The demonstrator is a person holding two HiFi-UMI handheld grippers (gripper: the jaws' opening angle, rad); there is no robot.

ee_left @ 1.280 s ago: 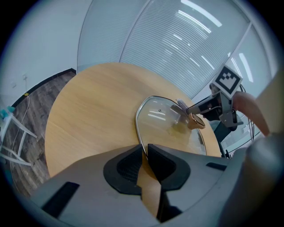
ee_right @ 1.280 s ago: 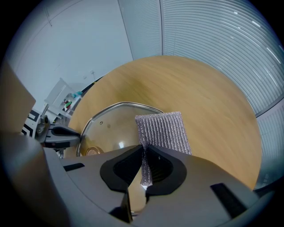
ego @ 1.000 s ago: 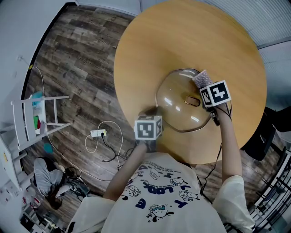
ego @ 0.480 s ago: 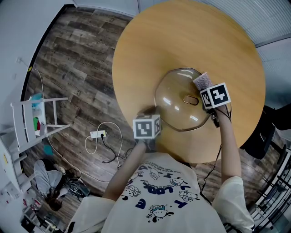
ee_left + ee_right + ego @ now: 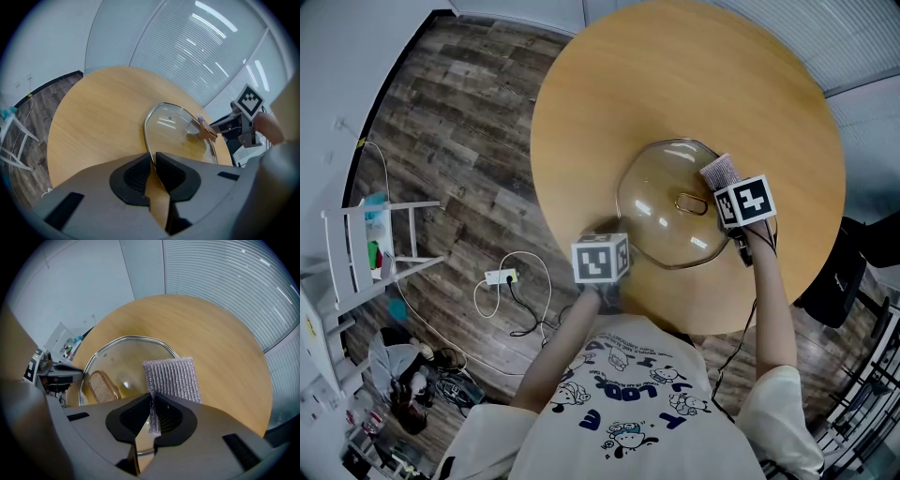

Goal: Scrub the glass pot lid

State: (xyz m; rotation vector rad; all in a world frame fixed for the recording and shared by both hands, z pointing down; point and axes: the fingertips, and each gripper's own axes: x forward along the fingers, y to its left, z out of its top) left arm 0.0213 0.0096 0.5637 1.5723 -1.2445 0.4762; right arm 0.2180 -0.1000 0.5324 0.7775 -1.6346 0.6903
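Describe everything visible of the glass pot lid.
The glass pot lid is clear glass with a metal rim, roughly octagonal, with a coppery oval handle at its centre. It lies handle-up on the round wooden table. The left gripper is shut on its near rim; the right gripper holds a scrub pad over its right edge.

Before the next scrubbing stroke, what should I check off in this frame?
1. Are the left tongs shut on the rim of the lid: ok.
2. Are the right tongs shut on the scrub pad: ok.
3. Does the lid lie on the table with its handle up: ok.
4. Is the scrub pad pressed against the glass: cannot tell.
5. Is there nothing else on the table near the lid: ok.
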